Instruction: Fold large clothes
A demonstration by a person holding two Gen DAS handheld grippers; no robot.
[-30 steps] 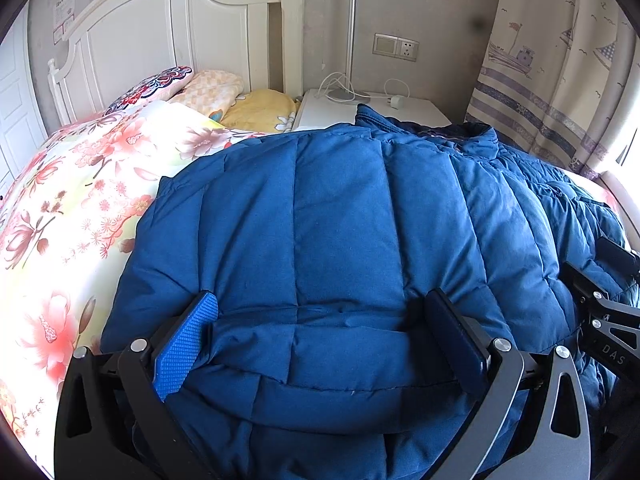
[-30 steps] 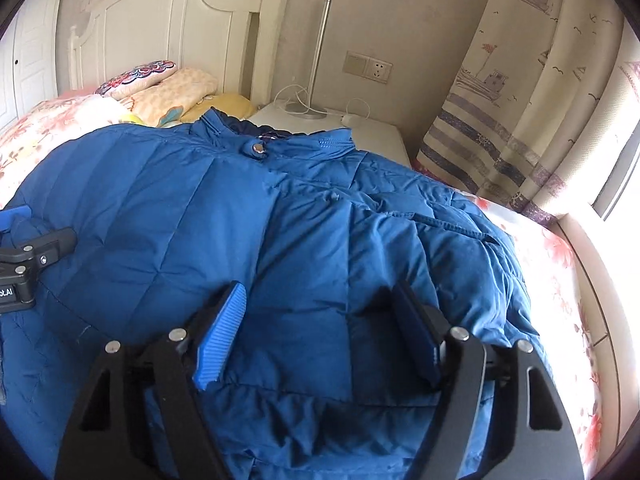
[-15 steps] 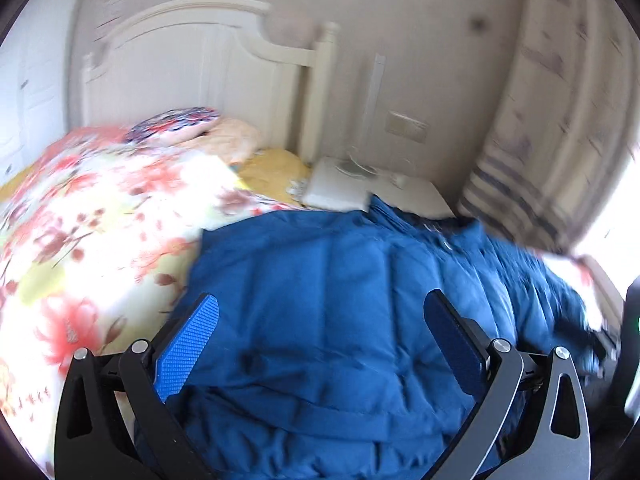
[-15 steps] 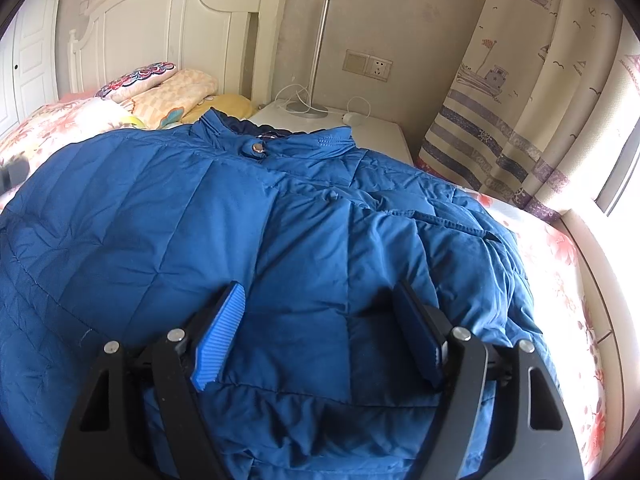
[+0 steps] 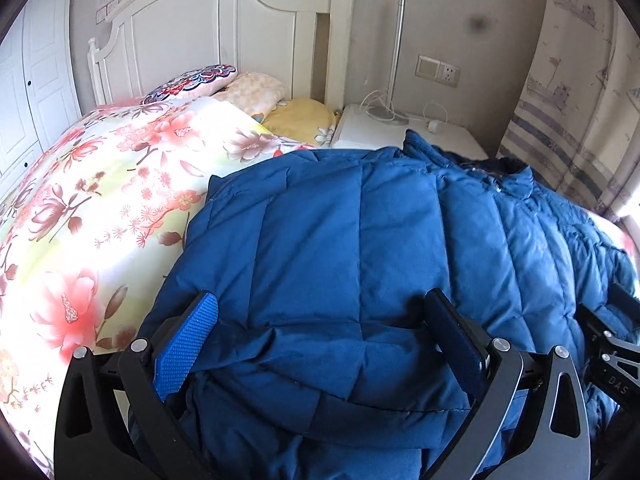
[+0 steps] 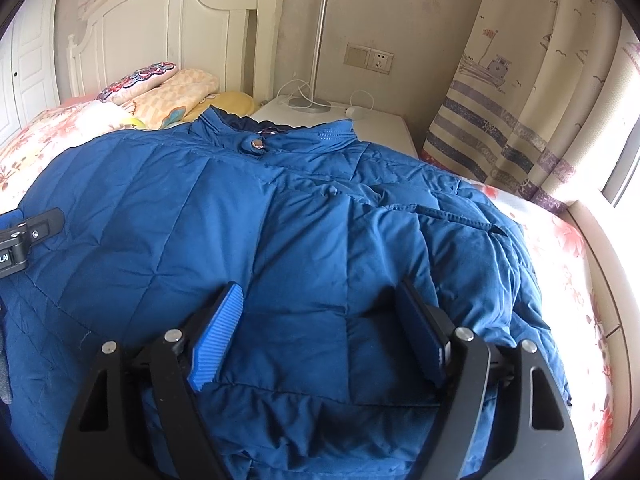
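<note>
Blue puffer jacket (image 6: pixel 304 240) on bed; left gripper (image 5: pixel 320 344) and right gripper (image 6: pixel 320 328) both wide open, holding nothing; risk: slick padding springs back, undoing folds.

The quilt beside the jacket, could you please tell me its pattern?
The quilt has pink and red flowers on pale yellow-white; the left wrist view shows it best.

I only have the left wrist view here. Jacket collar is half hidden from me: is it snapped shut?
Observer: Yes, on the right wrist view a metal snap closes the collar of the blue jacket.
Operator: And the right gripper?
Observer: The right gripper stands open, jaws wide apart over the jacket's lower front, gripping nothing.
Operator: What's along the jacket's far right side?
Observer: Floral bedding, then a window ledge; the sleeve lies folded across the front.
</note>
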